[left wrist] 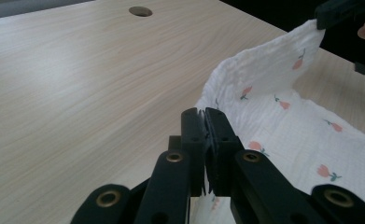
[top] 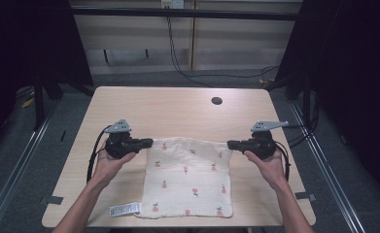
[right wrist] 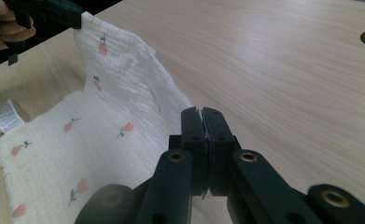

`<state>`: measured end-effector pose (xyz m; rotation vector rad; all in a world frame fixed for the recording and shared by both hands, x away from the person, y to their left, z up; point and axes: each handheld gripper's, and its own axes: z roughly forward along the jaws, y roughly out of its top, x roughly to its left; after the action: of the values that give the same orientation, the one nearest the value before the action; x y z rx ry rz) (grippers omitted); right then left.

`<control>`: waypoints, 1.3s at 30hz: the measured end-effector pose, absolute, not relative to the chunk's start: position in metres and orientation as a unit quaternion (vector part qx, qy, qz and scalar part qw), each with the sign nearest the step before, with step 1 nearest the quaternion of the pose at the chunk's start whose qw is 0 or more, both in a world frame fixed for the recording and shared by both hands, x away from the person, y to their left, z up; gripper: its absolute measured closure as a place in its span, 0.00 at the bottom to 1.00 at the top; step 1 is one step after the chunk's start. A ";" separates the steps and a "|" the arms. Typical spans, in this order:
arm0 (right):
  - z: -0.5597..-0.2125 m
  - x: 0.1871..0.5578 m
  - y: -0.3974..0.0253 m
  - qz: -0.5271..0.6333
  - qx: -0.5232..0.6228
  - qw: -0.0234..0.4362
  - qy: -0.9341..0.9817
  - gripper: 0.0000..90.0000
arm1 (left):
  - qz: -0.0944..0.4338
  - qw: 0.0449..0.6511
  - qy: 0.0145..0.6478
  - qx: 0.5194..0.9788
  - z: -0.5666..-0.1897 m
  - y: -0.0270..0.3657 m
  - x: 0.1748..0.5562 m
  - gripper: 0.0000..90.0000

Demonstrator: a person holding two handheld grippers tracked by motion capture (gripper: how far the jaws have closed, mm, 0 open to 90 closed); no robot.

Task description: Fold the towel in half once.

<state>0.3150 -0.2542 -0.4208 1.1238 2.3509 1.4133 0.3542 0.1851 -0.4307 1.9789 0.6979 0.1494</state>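
Note:
A cream cloth [top: 187,177] with small red flower prints lies on the wooden table [top: 173,109], its near edge by the table's front. My left gripper [top: 147,142] is shut on the cloth's far left corner, and my right gripper [top: 231,144] is shut on its far right corner. Both corners are lifted a little off the table, so the far edge [left wrist: 259,70] hangs between them. In the left gripper view the jaws [left wrist: 204,122] pinch the fabric edge. The right gripper view shows its jaws [right wrist: 201,120] closed on the cloth [right wrist: 101,135].
A white care label [top: 125,209] sticks out at the cloth's near left corner. A round cable hole [top: 216,101] sits in the table's far right part. Bare wood stretches behind the cloth. Cables run on the floor beyond the table.

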 end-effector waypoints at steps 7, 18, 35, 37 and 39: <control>-0.417 0.303 -0.254 0.483 0.369 0.086 0.789 0.99 | 0.065 0.505 0.284 0.813 -0.428 0.192 0.342 0.97; -0.408 0.285 -0.253 0.494 0.353 0.083 0.790 0.99 | 0.060 0.523 0.263 0.808 -0.419 0.195 0.320 0.97; -0.415 0.250 -0.264 0.503 0.351 0.070 0.787 0.99 | 0.060 0.513 0.245 0.821 -0.418 0.209 0.293 0.97; -0.415 0.246 -0.264 0.503 0.351 0.069 0.787 0.99 | 0.060 0.509 0.245 0.823 -0.420 0.210 0.290 0.97; -0.416 0.243 -0.263 0.500 0.350 0.068 0.789 0.99 | 0.055 0.507 0.246 0.825 -0.423 0.210 0.287 0.97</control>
<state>0.2429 -0.2633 -0.4159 1.0557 2.3766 1.5064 0.2872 0.2104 -0.4227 1.9886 0.5922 0.1328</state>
